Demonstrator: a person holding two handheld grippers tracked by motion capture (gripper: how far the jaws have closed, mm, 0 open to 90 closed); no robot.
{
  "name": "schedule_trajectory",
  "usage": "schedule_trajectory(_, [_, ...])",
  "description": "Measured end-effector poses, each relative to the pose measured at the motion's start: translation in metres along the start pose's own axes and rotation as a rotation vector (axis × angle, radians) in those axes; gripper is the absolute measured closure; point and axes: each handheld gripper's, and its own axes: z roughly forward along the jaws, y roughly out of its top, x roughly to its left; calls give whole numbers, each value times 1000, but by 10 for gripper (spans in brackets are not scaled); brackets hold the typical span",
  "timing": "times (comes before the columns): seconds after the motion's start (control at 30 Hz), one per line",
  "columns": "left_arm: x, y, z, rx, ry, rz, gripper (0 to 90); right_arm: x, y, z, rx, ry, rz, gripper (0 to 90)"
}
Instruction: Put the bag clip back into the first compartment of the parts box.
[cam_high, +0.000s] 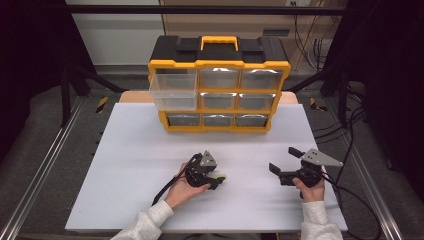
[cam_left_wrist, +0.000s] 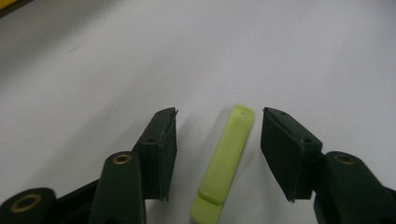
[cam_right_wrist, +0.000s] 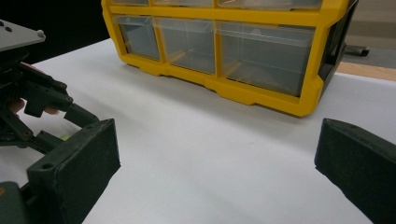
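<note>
The left tongs (cam_left_wrist: 217, 154) are straddling the green stick (cam_left_wrist: 224, 163) on the bench (cam_high: 150, 150), spread, not yet pinching; centre it first. The right tongs (cam_high: 285, 162) are hanging wide.

We see the drawer cabinet (cam_high: 218, 85) at the table's (cam_high: 130, 165) back; near front, stick (cam_left_wrist: 224, 163) lies betw. L gripper (cam_left_wrist: 218, 154) jaws, R gripper (cam_high: 282, 161) well right.
</note>
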Motion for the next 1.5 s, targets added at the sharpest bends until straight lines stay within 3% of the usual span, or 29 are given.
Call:
schedule_trajectory(0.23, [-2,0,1,13,3,23,550,0,0,0,0,0,-4,4])
schedule_trajectory(0.63, [-3,0,3,5,2,12,682,0,0,0,2,0,1,4])
schedule_trajectory(1.17, [-1,-1,3,13,0,-13,769,0,0,0,-2,0,-1,4])
schedule_trajectory(1.5, [0,0,3,15,-6,-27,773,-1,0,0,-3,1,-1,4])
